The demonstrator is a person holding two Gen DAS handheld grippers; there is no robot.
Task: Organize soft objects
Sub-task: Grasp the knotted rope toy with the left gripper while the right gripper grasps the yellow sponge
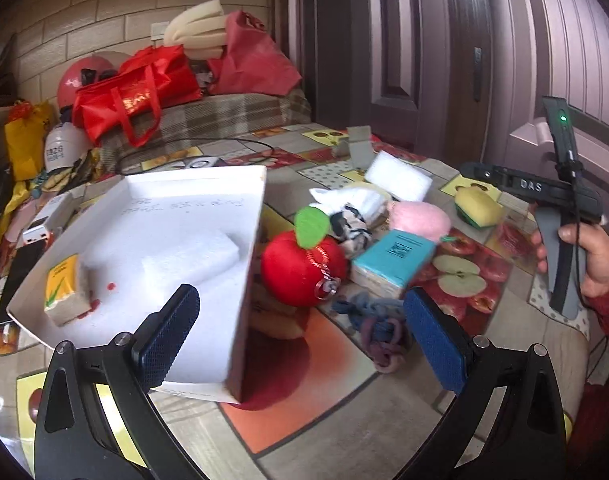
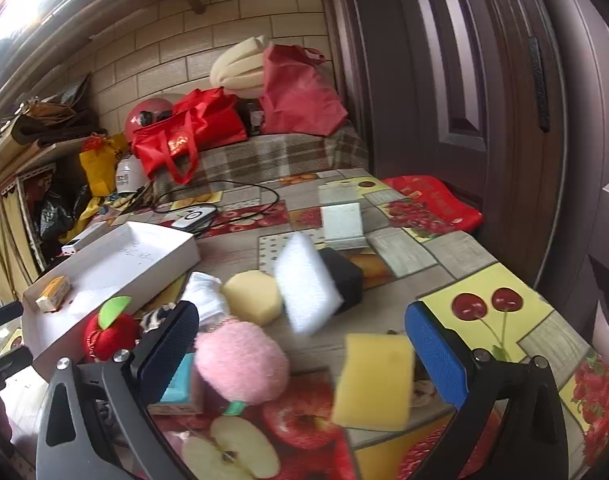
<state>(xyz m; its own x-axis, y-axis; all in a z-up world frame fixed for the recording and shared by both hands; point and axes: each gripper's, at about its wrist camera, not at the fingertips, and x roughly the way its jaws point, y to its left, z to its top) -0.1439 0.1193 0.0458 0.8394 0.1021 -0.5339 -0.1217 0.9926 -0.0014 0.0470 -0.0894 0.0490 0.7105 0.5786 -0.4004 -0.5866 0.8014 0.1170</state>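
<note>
My left gripper [image 1: 300,298] is open; between its fingers I see the near corner of a white box [image 1: 246,320] and a red plush apple [image 1: 300,268]. The box holds white foam [image 1: 192,256] and a small yellow pack [image 1: 64,290]. Behind the apple lie a teal tissue pack [image 1: 392,260], a pink plush [image 1: 420,220], a knitted blue-purple cord [image 1: 368,320] and a yellow-green sponge [image 1: 478,204]. My right gripper [image 2: 302,316] is open over the blurred yellow sponge [image 2: 374,384], with the pink plush [image 2: 240,360] by its left finger.
A white sponge [image 2: 304,284], a beige sponge [image 2: 252,296] and a black block [image 2: 344,280] lie mid-table. A black cable [image 2: 240,200] and a white device [image 2: 192,216] sit behind the box. Red bags [image 1: 136,92] are piled beyond the table; a dark door [image 1: 404,60] stands at right.
</note>
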